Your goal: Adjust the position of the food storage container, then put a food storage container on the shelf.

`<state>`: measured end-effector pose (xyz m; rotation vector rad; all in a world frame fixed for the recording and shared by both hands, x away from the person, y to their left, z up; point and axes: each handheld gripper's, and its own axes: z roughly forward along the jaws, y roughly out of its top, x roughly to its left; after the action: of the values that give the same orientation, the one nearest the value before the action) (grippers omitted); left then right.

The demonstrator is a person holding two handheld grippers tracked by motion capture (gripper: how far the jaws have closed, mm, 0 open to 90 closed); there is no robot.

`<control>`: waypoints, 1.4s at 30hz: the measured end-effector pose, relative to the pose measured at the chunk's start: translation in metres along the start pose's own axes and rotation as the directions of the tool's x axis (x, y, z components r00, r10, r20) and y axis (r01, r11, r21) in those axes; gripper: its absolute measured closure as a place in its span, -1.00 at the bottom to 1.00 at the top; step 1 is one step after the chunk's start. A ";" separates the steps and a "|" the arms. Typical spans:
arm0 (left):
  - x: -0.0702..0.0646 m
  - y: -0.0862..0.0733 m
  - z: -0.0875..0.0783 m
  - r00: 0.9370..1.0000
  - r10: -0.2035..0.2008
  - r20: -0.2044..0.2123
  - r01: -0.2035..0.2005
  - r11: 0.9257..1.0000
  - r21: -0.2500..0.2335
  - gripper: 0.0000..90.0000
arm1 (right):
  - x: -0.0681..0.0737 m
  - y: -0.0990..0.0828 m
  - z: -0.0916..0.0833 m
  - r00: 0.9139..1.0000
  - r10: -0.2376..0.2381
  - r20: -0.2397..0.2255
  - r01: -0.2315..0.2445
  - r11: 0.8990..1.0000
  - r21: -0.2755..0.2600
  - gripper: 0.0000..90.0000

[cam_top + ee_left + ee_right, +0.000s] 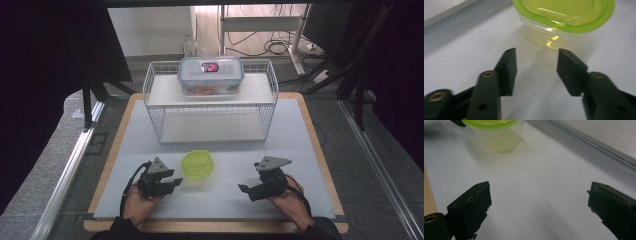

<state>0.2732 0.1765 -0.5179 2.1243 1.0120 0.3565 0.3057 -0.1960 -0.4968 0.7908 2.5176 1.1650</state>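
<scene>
My left gripper (173,183) sits just beside the green-lidded tub (197,166) on the white mat (300,150), jaws spread and empty, tub straight ahead. My right gripper (243,189), spread wide, is farther off.

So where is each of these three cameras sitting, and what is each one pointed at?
High view: above the person's side, looking forward and down at the table; both hands and grippers show.
Left gripper view: rides the left gripper, facing the green-lidded tub; its open jaws show.
Right gripper view: rides the right gripper, jaws wide.
All three share the tub.
</scene>
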 end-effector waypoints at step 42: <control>-0.019 -0.031 -0.033 0.998 0.058 -0.021 -0.059 0.995 -0.074 -0.92 | -0.010 0.009 0.017 0.996 0.079 -0.034 -0.079 0.997 -0.010 -1.00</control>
<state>0.2261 0.1916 -0.5169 2.0902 0.9340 0.4370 0.3249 -0.1860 -0.5008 0.8827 2.5255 1.2258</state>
